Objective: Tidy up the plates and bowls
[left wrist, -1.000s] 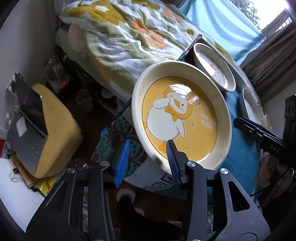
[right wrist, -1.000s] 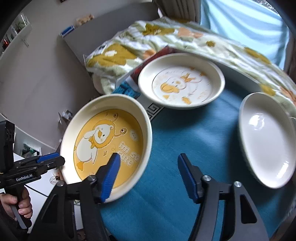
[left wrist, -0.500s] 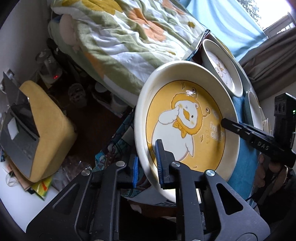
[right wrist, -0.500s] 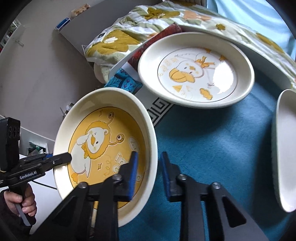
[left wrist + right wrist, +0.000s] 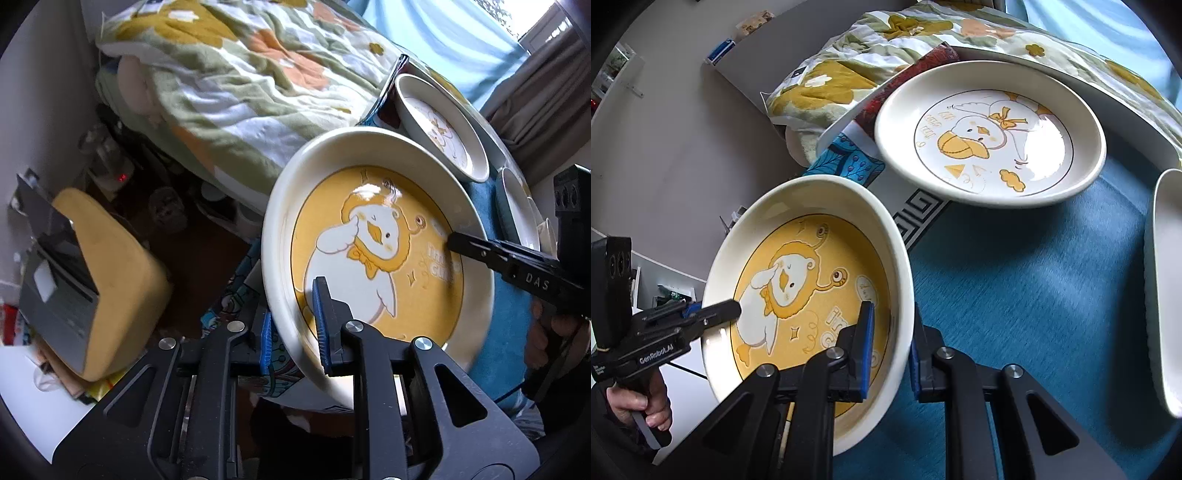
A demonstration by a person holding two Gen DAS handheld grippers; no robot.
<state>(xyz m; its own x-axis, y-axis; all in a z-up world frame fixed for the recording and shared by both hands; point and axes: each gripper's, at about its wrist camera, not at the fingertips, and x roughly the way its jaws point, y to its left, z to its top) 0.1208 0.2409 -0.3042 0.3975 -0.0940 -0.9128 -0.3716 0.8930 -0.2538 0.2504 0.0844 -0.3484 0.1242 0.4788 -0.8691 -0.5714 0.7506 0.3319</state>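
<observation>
Both claws, left claw (image 5: 293,325) and right claw (image 5: 888,345), clamped on yellow duck bowl (image 5: 809,291) rim at lower left; seemingly lifted, nothing stacked yet.

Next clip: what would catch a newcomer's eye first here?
The yellow duck plate, gripped by its rim on two opposite sides: the left tongs and the right tongs each have one pad inside the rim and one outside. Behind it on the blue cloth sits a white duck plate, with a plain white plate at the right edge.
</observation>
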